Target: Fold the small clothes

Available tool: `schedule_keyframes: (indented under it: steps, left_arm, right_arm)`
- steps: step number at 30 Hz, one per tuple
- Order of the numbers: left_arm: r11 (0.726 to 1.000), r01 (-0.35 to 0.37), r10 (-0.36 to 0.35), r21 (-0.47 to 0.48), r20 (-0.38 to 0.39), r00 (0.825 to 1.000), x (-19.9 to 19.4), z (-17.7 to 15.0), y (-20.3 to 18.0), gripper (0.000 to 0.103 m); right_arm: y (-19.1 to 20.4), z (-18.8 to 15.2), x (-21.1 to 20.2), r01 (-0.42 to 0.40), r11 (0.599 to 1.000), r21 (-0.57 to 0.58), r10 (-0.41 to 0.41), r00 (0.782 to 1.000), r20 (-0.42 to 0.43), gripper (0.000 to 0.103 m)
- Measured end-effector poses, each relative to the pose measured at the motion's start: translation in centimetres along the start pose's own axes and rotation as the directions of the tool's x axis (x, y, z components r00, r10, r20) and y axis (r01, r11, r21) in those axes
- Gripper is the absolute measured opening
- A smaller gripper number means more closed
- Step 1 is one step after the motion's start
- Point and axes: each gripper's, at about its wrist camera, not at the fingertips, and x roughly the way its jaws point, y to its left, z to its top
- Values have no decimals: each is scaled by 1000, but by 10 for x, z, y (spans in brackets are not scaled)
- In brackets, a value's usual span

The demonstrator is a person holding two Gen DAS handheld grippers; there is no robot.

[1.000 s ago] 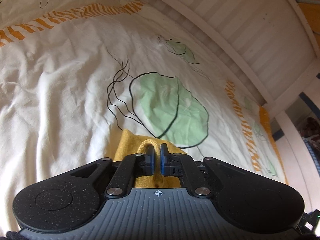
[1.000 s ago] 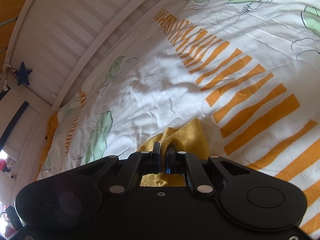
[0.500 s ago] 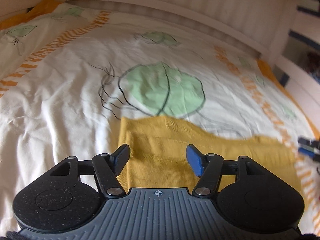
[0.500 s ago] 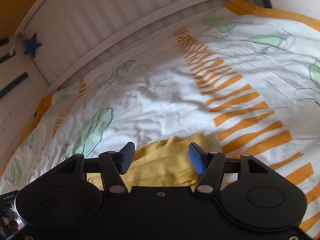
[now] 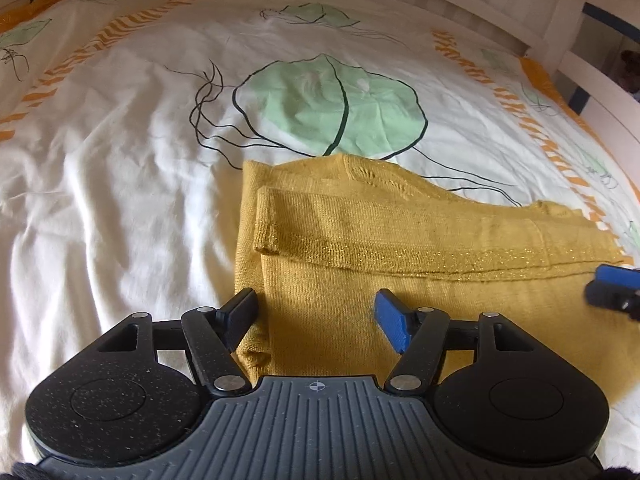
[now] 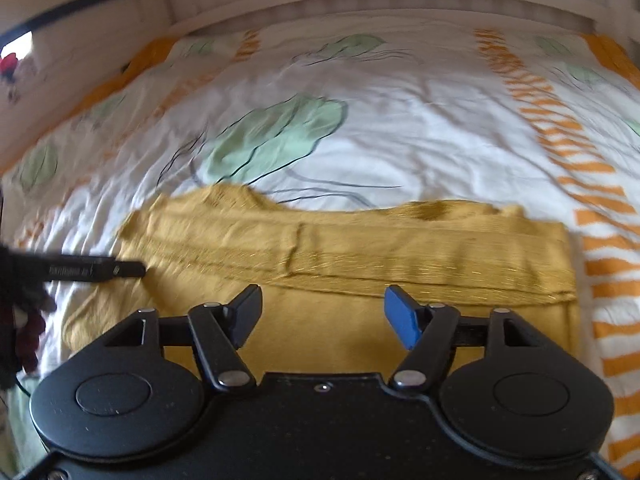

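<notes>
Left wrist view: left gripper [image 5: 316, 316] and right gripper [image 6: 322, 316] have just been opening, nothing between them; the yellow knit garment [image 5: 400, 236], released, lies folded on the bedspread [image 5: 120, 152].

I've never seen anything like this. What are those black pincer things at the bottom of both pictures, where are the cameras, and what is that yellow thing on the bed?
No robot here: a person holds a hand-held pincer in each hand, and each carries a wide-angle camera looking forward along its two fingers. One picture comes from the left gripper, the other from the right gripper. Each tool also shows at the edge of the other's view.

On the bed lies a white duvet cover printed with green leaves and orange stripes. On it rests a mustard-yellow knitted garment, laid flat with one part folded over; a glittery band runs along that folded edge.

Nothing is held. Both grippers' jaws have just been opening and now stand apart above the knit, with no cloth pinched between them. The right-hand picture is blurred.
</notes>
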Motion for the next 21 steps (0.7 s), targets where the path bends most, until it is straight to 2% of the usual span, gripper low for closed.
schedule_keyframes:
  steps: [5, 7, 11, 17, 21]
  left_arm:
    - [1000, 10, -10, -1, -9, 1000, 1, -1, 2, 65]
    - [1000, 10, -10, -2, -14, 1000, 1, 0, 2, 65]
    - [1000, 15, -15, -3, -21, 1000, 1, 1, 2, 65]
    - [1000, 18, -18, -5, -30, 999, 1, 2, 3, 66]
    - [1000, 23, -23, -13, -34, 999, 1, 3, 4, 66]
  right_arm:
    - [33, -2, 26, 2, 995, -99, -5, 999, -37, 72]
    - [37, -2, 37, 14, 994, -110, -20, 998, -52, 72]
    - [37, 13, 54, 57, 989, -136, -61, 998, -28, 73]
    - [22, 47, 83, 121, 988, -98, -122, 992, -12, 73]
    - [9, 61, 95, 132, 990, -42, -133, 991, -24, 74]
